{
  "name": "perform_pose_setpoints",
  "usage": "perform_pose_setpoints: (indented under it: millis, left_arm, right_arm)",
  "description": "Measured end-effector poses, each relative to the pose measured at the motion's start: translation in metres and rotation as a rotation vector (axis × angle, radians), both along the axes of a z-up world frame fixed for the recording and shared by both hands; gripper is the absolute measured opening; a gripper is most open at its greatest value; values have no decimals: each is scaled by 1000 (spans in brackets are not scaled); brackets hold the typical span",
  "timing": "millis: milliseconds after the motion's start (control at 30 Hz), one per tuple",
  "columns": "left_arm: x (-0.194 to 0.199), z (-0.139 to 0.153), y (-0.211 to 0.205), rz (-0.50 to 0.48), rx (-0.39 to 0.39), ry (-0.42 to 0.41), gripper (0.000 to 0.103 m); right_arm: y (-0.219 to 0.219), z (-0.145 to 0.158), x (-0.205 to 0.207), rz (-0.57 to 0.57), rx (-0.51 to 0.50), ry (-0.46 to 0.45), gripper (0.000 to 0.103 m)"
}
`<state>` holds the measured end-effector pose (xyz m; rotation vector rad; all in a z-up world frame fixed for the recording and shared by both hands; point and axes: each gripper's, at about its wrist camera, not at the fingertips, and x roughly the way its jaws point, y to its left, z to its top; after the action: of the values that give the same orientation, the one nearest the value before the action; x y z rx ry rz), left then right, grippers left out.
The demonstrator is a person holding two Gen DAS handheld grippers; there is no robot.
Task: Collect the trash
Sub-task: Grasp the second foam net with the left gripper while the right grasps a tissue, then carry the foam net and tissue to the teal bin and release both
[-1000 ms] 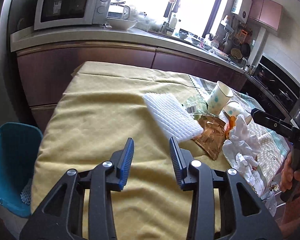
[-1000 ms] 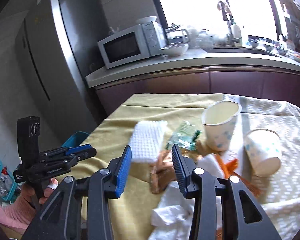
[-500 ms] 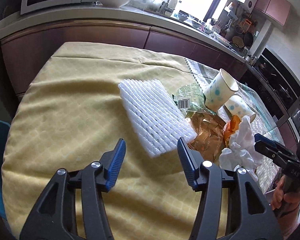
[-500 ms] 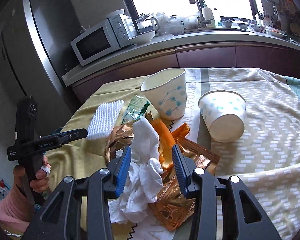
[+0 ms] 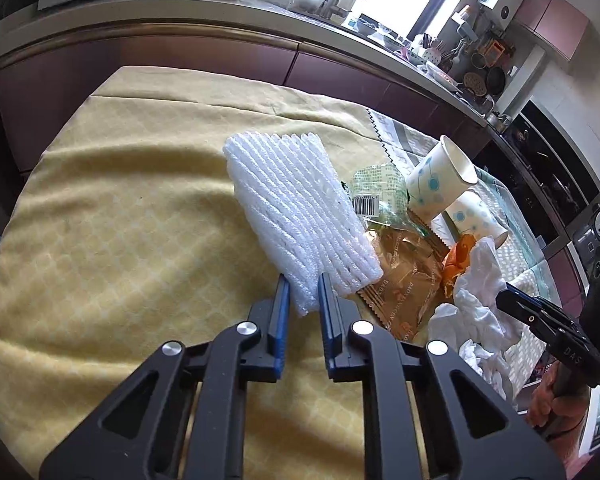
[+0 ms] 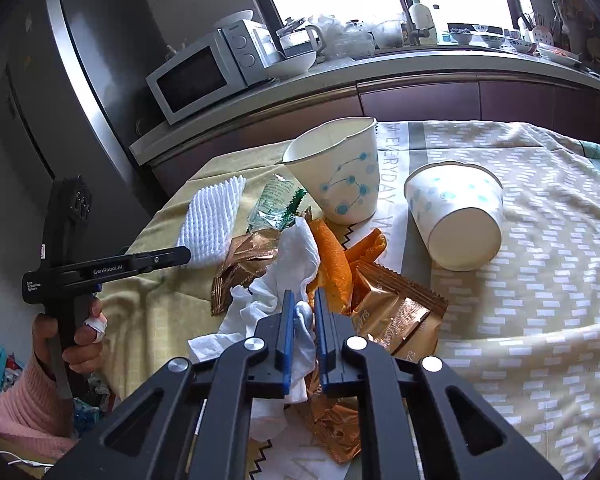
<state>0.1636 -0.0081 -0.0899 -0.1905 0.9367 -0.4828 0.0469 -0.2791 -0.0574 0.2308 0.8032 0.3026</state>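
White foam net (image 5: 300,216) centre frame on yellow cloth (image 5: 120,240), near corner pinched in left gripper (image 5: 303,296). Right gripper (image 6: 301,312) clamped on tissue (image 6: 288,264), low centre, beside wrappers (image 6: 392,312).

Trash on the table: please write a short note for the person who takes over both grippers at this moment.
Left gripper: shut on the near corner of the white foam net, which lies on the yellow tablecloth.
Right gripper: shut on the crumpled white tissue in the trash pile.
On the table: two paper cups, one upright, one tipped over; gold wrappers; orange peel; green-printed clear wrapper.
Done: both pieces are gripped, neither is lifted clear.
Left: carry both to a bin (none in view now), then collect cups, wrappers, peel.
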Motion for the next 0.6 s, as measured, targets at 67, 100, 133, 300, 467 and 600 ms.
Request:
perform_pose_setpoints:
  millis: [67,100,133,300,467,600]
  left_arm:
    - [-2,4,2,4,-2,-14,14]
    - [-3,6,3,7,1,-23,13]
    - [-6,9,5,12,5,-33,13]
    - [-17,24,15,30,8,-87,13]
    - [-33,38,32,39,5,-131,13]
    - [-45,47,47,52,5,-155,13]
  right_arm:
    - [-1,4,-1,0,7,-12,5]
    - [-1,6,-2,0,10,-18,5]
    - [-2,9,-2,-3,10,-26,5]
    - [-4,25,-6,-15,17,-75,4]
    - [0,41,-7,-8,23,-119,4]
    - [7,50,-7,9,36,-143,4]
